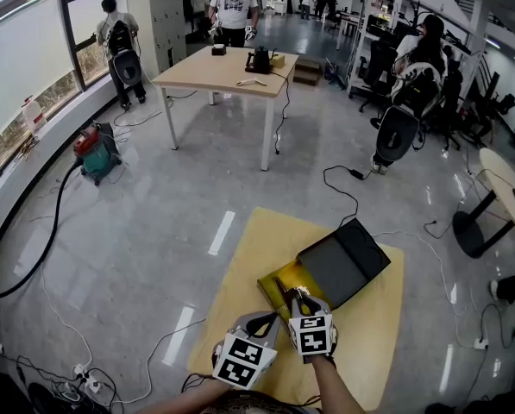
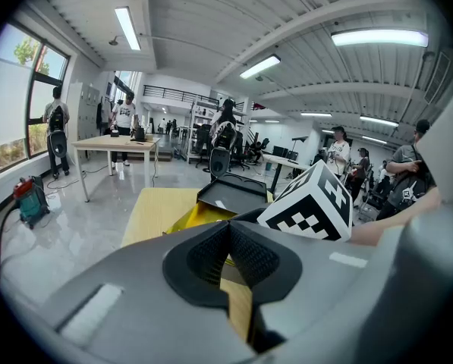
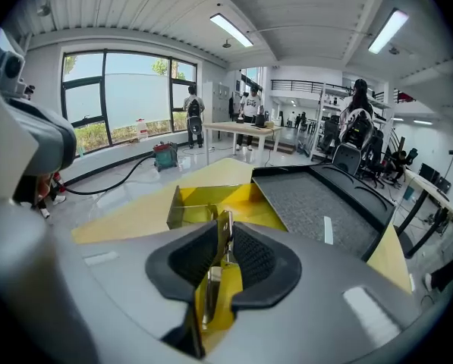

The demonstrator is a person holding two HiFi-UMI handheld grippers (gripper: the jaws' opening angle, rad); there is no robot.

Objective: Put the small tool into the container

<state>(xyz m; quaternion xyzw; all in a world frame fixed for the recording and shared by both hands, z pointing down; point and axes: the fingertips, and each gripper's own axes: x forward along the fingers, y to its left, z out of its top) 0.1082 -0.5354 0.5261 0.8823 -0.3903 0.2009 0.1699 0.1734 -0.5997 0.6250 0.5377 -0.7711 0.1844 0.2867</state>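
Note:
The container (image 1: 283, 280) is a yellow-lined box with its black lid (image 1: 344, 261) hinged open to the right, standing on a yellow board (image 1: 240, 266). My right gripper (image 1: 302, 299) hovers at the box's near edge, shut on the small tool (image 3: 221, 243), a thin metal piece upright between the pads. In the right gripper view the yellow tray (image 3: 211, 202) lies just ahead, with the grey-padded lid (image 3: 317, 203) beside it. My left gripper (image 1: 262, 321) hangs to the left of the right one, shut with nothing between its pads (image 2: 245, 252); the box (image 2: 187, 217) lies ahead of it.
Cables (image 1: 348, 175) run over the glossy floor around the board. A wooden table (image 1: 227, 72) stands farther back with people near it. A red-green vacuum (image 1: 96, 151) sits at the left by the windows, office chairs (image 1: 395, 132) at the right.

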